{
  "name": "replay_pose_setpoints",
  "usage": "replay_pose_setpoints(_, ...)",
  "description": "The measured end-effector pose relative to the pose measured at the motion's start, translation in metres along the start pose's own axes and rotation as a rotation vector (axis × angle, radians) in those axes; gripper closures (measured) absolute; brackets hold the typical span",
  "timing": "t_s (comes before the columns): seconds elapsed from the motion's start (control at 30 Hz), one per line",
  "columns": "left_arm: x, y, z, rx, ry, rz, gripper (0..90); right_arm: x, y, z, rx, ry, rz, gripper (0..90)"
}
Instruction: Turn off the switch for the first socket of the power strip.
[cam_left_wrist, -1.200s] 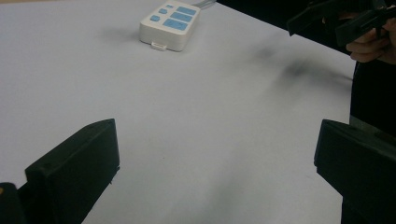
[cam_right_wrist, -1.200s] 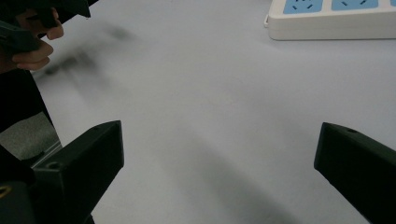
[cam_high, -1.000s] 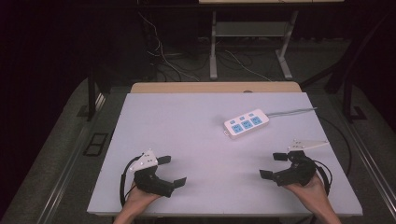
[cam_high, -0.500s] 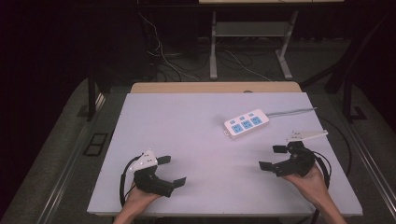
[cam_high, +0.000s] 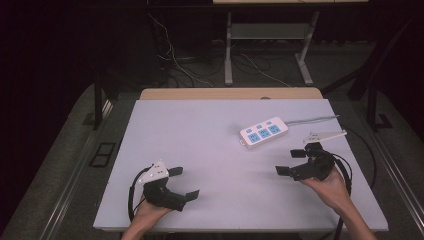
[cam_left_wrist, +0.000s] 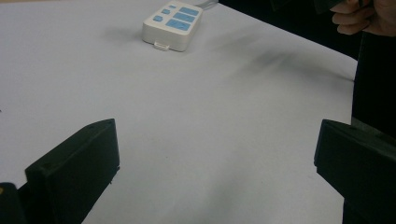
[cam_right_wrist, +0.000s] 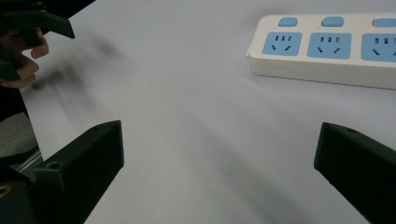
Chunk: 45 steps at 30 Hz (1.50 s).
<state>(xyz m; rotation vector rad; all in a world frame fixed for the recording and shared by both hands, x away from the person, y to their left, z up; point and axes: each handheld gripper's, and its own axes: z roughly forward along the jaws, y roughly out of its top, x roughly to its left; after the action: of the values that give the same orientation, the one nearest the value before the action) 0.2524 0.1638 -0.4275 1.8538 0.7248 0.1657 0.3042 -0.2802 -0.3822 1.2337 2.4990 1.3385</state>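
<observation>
A white power strip (cam_high: 264, 132) with three blue sockets lies right of the table's middle, its grey cord running off to the right. It also appears far off in the left gripper view (cam_left_wrist: 173, 26) and close at the upper right of the right gripper view (cam_right_wrist: 327, 46). My left gripper (cam_high: 184, 183) hovers open near the front left of the white table (cam_high: 200, 130), nothing between its jaws. Below and to the right of the strip, my right gripper (cam_high: 290, 161) is open and empty, jaws pointing left.
A white plug (cam_high: 325, 135) lies near the table's right edge, just behind the right gripper. Cables and a metal stand's legs (cam_high: 230, 55) sit on the dark floor beyond the far edge. A wooden strip (cam_high: 230, 93) borders the table's back.
The right gripper has moved forward and slightly left, closer to the power strip. The left gripper has stayed in place.
</observation>
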Motion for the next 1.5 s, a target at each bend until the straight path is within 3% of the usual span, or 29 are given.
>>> replay_pose_setpoints(0.67,0.000,0.000,0.000,0.000,-0.001,-0.001,0.0,-0.007,0.030,0.008,0.027,-0.003,-0.011,1.3)
replay_pose_setpoints(1.27,0.001,0.000,-0.001,-0.002,0.000,-0.003,0.0,-0.030,0.056,0.014,0.041,-0.018,0.024,1.2)
replay_pose_setpoints(1.5,0.002,0.000,-0.001,-0.001,0.001,-0.004,0.0,-0.039,0.074,0.018,0.062,-0.031,0.023,1.2)
